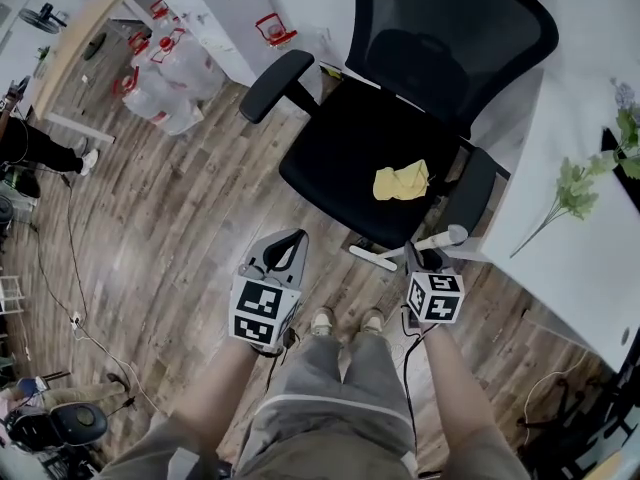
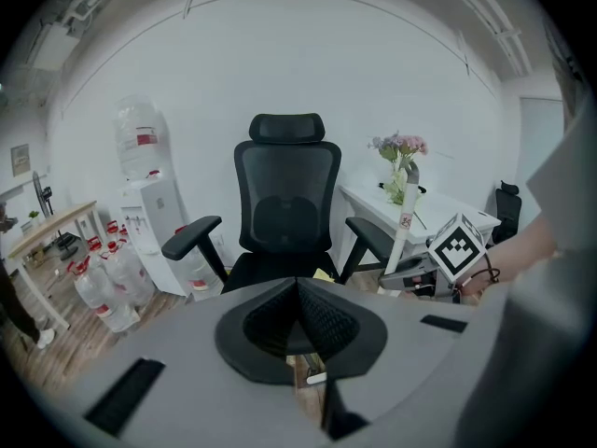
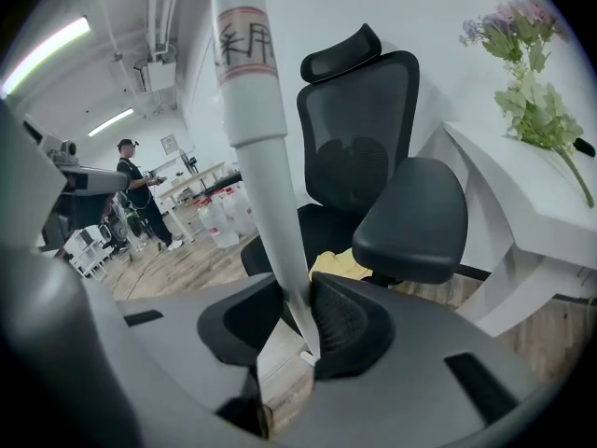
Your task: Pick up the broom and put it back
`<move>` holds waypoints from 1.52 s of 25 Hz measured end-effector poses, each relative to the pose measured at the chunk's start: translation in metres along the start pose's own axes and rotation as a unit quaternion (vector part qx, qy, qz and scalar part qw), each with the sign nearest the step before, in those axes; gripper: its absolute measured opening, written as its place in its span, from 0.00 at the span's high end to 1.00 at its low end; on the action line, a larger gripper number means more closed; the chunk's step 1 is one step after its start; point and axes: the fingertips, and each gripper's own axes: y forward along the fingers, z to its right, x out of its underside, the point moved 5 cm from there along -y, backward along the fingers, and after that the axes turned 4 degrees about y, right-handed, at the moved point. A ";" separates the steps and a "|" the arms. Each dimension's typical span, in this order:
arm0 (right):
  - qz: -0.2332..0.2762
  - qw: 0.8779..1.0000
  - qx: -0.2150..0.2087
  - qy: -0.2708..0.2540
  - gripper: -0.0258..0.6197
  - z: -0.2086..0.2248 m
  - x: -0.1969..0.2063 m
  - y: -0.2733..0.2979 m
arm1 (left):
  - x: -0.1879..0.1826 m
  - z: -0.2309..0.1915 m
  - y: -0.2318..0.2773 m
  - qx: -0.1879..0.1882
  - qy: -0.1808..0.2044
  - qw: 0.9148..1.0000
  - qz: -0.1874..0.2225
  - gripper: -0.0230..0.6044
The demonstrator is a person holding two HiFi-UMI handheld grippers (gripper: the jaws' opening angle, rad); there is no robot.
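Right gripper [image 3: 297,297], jaws closing, pinches broom handle [image 3: 256,157] (bristles unseen).

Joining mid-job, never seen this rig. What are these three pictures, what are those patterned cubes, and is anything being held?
There is no robot: a person holds a two-jaw gripper in each hand, and the cubes are part of the grippers. The head view looks down from the person's head at the wood plank floor, a black mesh office chair with a crumpled yellow cloth on its seat, and a white desk. The other two views come from cameras riding on each gripper. The left gripper has its jaws together with nothing between them. The right gripper is closing its jaws on the upright white broom handle.
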 end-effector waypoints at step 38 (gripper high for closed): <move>0.126 0.959 -0.180 -0.179 0.79 -0.227 -0.167 -0.260 | -0.085 -0.030 -0.273 -0.116 0.005 0.985 0.125 0.94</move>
